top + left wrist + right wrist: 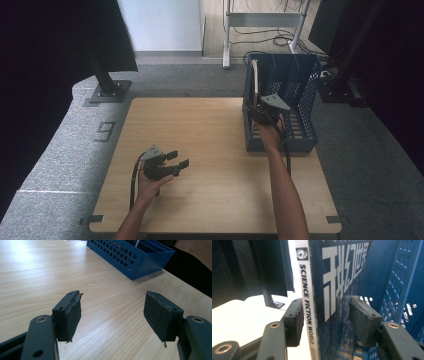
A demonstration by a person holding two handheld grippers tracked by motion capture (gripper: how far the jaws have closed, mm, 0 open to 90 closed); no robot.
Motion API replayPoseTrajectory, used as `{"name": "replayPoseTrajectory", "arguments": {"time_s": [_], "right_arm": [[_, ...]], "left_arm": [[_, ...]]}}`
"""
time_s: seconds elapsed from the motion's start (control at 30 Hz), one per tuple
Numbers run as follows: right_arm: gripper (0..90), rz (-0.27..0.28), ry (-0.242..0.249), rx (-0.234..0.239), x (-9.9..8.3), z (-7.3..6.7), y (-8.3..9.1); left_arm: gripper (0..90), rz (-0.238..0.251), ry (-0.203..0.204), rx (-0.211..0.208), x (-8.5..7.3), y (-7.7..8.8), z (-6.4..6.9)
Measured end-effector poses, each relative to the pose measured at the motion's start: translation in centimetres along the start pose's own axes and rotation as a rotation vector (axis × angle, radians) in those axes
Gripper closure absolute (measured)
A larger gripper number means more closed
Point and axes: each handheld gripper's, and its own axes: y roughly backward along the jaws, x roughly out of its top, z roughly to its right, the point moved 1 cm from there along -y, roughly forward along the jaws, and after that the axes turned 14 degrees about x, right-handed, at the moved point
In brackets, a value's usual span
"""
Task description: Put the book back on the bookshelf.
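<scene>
A magazine (332, 277) with "SCIENCE FICTION WORLD" on its white spine stands upright in the left slot of a blue perforated file rack (305, 100) at the table's far right. In the high view its pale edge, the magazine (255, 75), rises above the rack's left wall. My right gripper (257, 107) reaches into that slot. In the right gripper view the right gripper (325, 301) straddles the magazine: the left pad sits by the spine, the right pad stands a little off the cover. My left gripper (179, 159) rests low over the table's near left, and the left gripper (113, 296) is open with nothing between its jaws.
The wooden table (200, 130) has bare room between the two hands. The blue rack (130, 257) lies ahead of the left gripper's jaws. Dark curtains, a stand base (107, 90) and a metal frame with cables (265, 30) stand beyond the table.
</scene>
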Motion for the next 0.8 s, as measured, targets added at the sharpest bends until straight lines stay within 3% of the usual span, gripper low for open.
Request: {"name": "replayPoseTrajectory", "arguments": {"time_s": [0.47, 0.8], "right_arm": [[43.9, -0.018, -0.029, 0.010, -1.0, -0.1, 1.2], [44.6, -0.034, -0.016, 0.026, -1.8, -0.8, 2.6]], "left_arm": [[30.3, -0.006, -0.005, 0.002, -0.1, -0.1, 0.1], [30.3, -0.012, -0.010, 0.003, -0.2, -0.3, 0.3]]}}
